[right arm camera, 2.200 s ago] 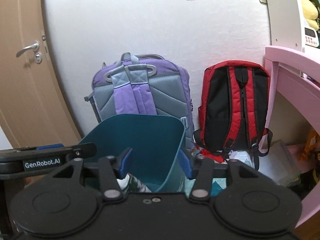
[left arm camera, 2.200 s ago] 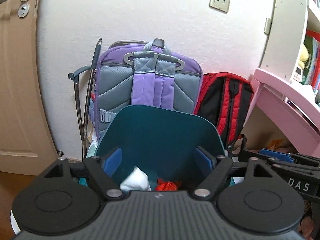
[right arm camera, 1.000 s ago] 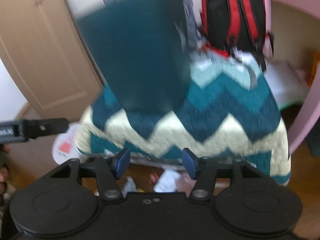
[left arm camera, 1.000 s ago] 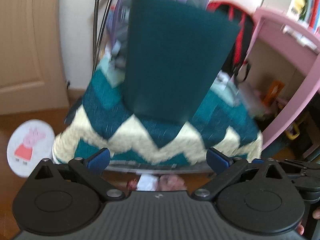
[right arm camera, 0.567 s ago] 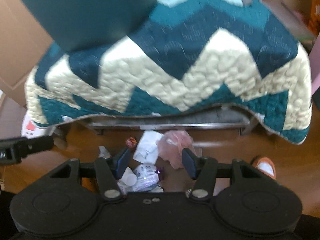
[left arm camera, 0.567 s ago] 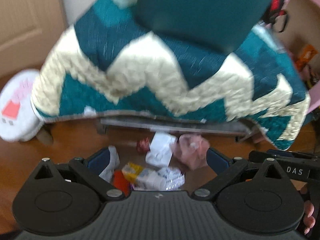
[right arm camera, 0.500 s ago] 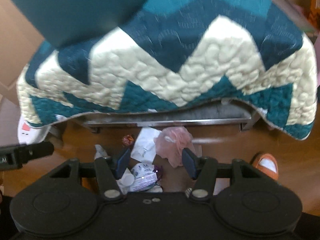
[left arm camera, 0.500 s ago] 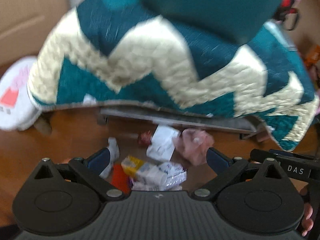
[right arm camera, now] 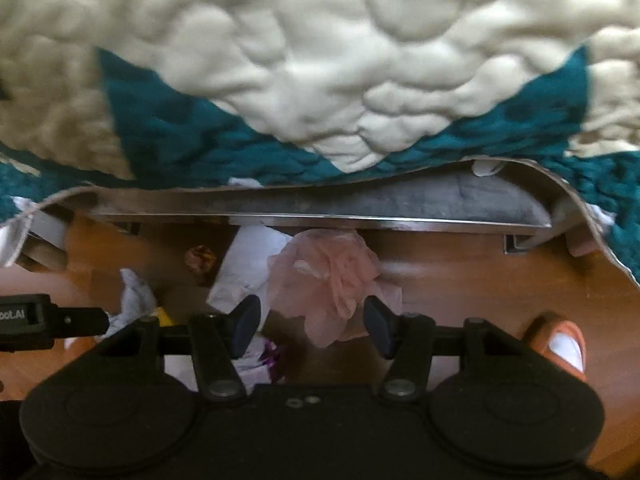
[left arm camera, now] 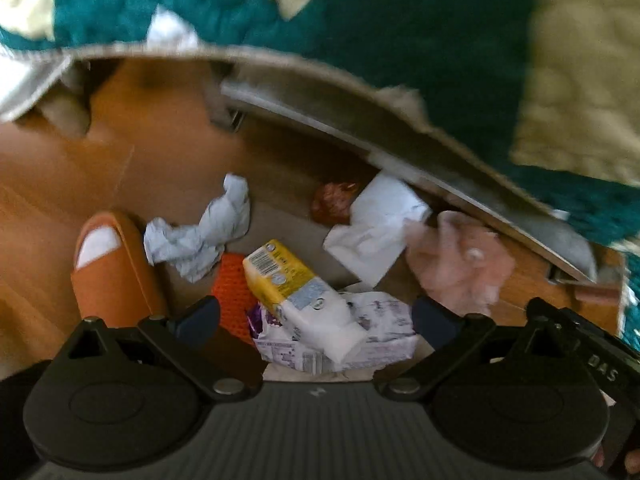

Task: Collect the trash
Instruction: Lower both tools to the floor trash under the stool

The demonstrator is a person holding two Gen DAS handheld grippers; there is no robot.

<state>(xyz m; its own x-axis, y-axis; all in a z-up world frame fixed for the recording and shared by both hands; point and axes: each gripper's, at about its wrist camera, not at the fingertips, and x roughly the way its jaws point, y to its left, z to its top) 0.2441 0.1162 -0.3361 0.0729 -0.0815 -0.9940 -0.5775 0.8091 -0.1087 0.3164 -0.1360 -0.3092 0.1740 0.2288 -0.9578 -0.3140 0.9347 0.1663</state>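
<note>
Left wrist view: the left gripper (left arm camera: 316, 316) points down at a heap of trash on the wooden floor (left arm camera: 48, 168), just in front of the quilt (left arm camera: 420, 40) that hangs over a metal frame. Its jaws are spread, nothing pinched; between them lie a yellow-and-white packet (left arm camera: 292, 284) on top of a crinkled white wrapper (left arm camera: 360, 344), with an orange mesh (left arm camera: 232, 280) just beside. A crumpled paper (left arm camera: 200, 236) lies near a slipper (left arm camera: 112, 268); a flat white sheet (left arm camera: 376, 232), a reddish foil ball (left arm camera: 332, 200) and a pink bag (left arm camera: 460, 264) lie nearer the frame. The packet looks light and soft; pinching it across its narrow middle should hold, though the glossy film may slip.

Right wrist view: the right gripper (right arm camera: 312, 324) has its jaws spread wide over the pink bag (right arm camera: 328, 276), not touching it. The bag is thin, limp, bunched plastic, nearly weightless; its puckered middle is probably the best place to grip, since a loose edge would slide out.
</note>
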